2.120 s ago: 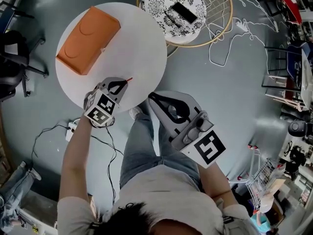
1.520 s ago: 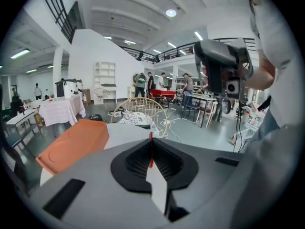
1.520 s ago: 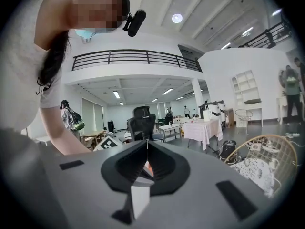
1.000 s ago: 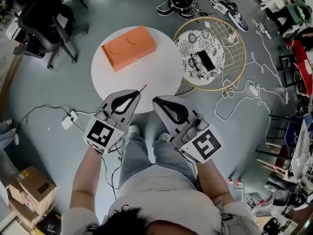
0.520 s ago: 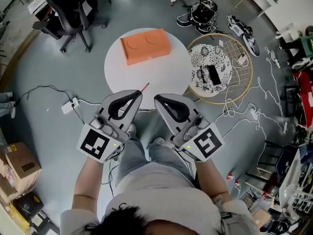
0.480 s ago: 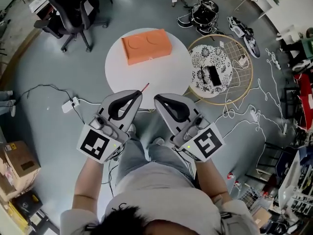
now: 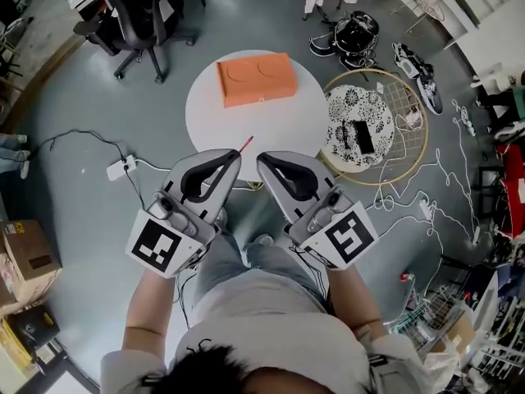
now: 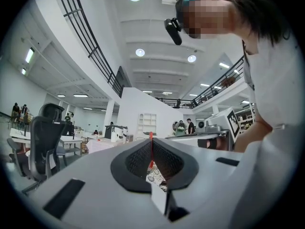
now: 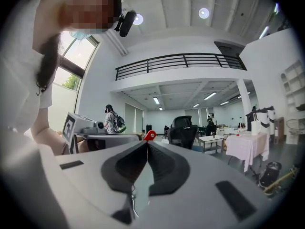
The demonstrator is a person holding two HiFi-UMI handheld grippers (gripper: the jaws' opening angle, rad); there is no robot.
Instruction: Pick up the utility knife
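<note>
Red utility knife [image 7: 244,144] clamped in left gripper [image 7: 235,155] | right gripper [image 7: 262,158] closed

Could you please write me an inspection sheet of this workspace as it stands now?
Surface: round white table, holding only an orange box.
Job's things: knife, thin and red, clamped in the left gripper, not lying on the table.
Clutter: phone on a patterned stand; shoes; cardboard boxes.
Grippers: left shut on the knife; right gripper shut, empty.
Cables: power strip with a black lead; white cables loose on the floor.
Surroundings: office chair, grey floor.
</note>
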